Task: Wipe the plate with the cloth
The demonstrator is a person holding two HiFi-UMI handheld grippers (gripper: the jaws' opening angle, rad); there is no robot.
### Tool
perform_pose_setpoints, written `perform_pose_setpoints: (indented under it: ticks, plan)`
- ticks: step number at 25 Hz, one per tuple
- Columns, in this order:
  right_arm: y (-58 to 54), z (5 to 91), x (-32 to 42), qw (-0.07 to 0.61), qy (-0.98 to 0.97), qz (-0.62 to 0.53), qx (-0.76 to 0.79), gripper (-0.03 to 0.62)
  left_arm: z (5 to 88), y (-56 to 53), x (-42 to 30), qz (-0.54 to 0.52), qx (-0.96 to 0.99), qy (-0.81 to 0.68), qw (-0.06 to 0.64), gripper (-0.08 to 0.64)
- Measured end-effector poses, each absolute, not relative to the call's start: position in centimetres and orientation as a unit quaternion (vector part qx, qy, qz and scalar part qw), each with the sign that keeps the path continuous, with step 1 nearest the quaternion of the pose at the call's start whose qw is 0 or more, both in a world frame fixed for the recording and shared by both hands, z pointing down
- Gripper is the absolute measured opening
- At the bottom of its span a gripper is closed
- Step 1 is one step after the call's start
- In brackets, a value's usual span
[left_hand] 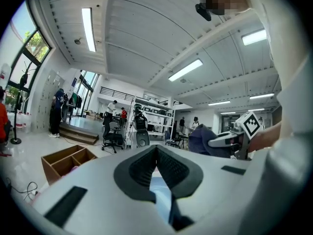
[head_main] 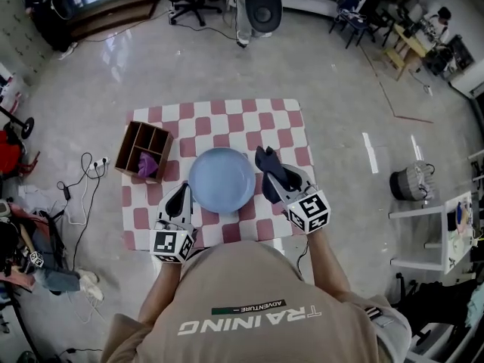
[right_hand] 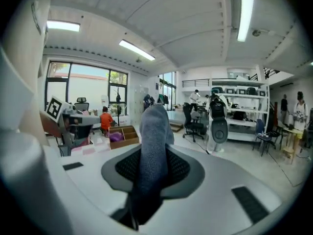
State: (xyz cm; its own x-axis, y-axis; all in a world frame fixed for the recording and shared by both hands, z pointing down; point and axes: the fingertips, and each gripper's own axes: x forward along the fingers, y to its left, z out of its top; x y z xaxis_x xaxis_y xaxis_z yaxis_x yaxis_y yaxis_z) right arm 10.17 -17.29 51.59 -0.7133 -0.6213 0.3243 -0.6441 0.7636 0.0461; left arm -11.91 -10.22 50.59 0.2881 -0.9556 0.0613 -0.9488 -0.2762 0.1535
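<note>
A pale blue plate [head_main: 221,180] lies in the middle of a small table under a pink-and-white checked cover [head_main: 227,116]. My left gripper [head_main: 181,197] reaches level to the plate's near left rim and is shut on it; the blue rim [left_hand: 159,187] shows between its pads [left_hand: 142,168]. My right gripper [head_main: 278,180] is lifted beside the plate's right edge, shut on a dark blue-grey cloth [head_main: 268,165]. In the right gripper view the cloth [right_hand: 154,131] stands up from between the jaws and hides what is beyond them. The left gripper view also shows that cloth [left_hand: 203,140] off to the right.
A wooden box with compartments [head_main: 144,150] stands at the table's left edge with a purple thing [head_main: 147,165] in it. Cables [head_main: 83,180] trail on the floor to the left. An office chair [head_main: 263,6] stands further off. My own torso fills the lower head view.
</note>
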Motion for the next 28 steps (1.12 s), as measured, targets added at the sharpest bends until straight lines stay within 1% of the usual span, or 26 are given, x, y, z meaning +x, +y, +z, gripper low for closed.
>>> perform_pose_setpoints:
  ticks: [5,8,13,21,28]
  plan:
    - [-16.2,46.0,5.0,0.125,-0.947,-0.029,0.295,0.115,49.0,-11.0,-12.6,-0.020,0.808,-0.586,0.066,0.011]
    - [-15.4,44.0,3.3,0.097,-0.956,-0.032,0.276,0.115,48.7,-11.3,-12.7,-0.018,0.807,-0.588,0.061,0.011]
    - [-13.6,42.7,0.7,0.077,-0.964,-0.026,0.254,0.115,48.6,-11.5,-12.5,-0.021,0.809,-0.584,0.068,0.011]
    - [-11.9,42.7,0.0,0.084,-0.971,-0.027,0.224,0.115,49.1,-11.1,-11.6,-0.023,0.814,-0.577,0.065,0.011]
    - [-12.1,45.8,-0.6,0.129,-0.970,-0.018,0.206,0.115,49.3,-10.1,-12.5,-0.030,0.800,-0.596,0.068,0.011]
